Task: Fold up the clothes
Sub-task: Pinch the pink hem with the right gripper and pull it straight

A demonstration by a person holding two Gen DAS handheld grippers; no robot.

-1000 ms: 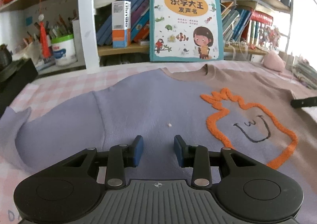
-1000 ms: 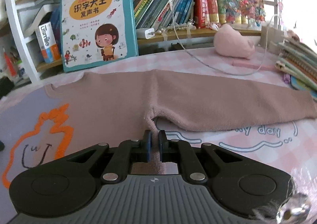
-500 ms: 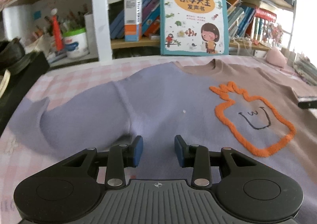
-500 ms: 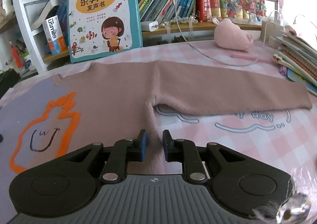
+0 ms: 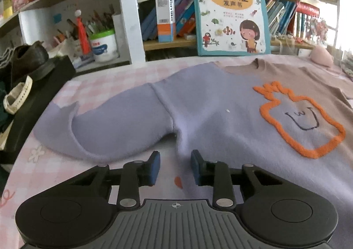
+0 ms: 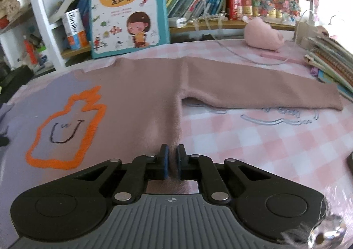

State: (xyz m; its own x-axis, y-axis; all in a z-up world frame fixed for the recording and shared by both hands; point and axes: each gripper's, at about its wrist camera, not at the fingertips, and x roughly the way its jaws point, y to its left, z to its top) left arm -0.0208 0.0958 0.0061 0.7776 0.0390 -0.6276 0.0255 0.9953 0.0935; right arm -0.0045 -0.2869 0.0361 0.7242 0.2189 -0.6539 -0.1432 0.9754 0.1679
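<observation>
A sweater (image 5: 216, 116) (image 6: 136, 94) lies flat on the pink checked tablecloth (image 6: 264, 138), lilac on its left half and brownish pink on its right. An orange outlined figure (image 5: 306, 153) (image 6: 97, 116) marks the chest. The lilac sleeve (image 5: 110, 130) bends out to the left, and the brown sleeve (image 6: 253, 88) stretches out to the right. My left gripper (image 5: 175, 165) hangs below the left armpit with its jaws closing. The sweater's side edge lies between the pads, which do not press on it. My right gripper (image 6: 172, 160) is shut on the sweater's right side edge, and the cloth puckers up into its pads.
A picture book (image 5: 229, 13) (image 6: 130, 11) leans against the bookshelf behind the sweater. A black box (image 5: 39, 86) with a dark shoe (image 5: 28, 59) on it stands at the table's left edge. On the right lie stacked notebooks (image 6: 331, 59), a pink plush (image 6: 262, 35) and a thin cable (image 6: 242, 57).
My left gripper has shifted left from the chest to the sweater's side edge and narrowed. My right gripper slid back along the right side edge, opened briefly, then shut on the cloth.
</observation>
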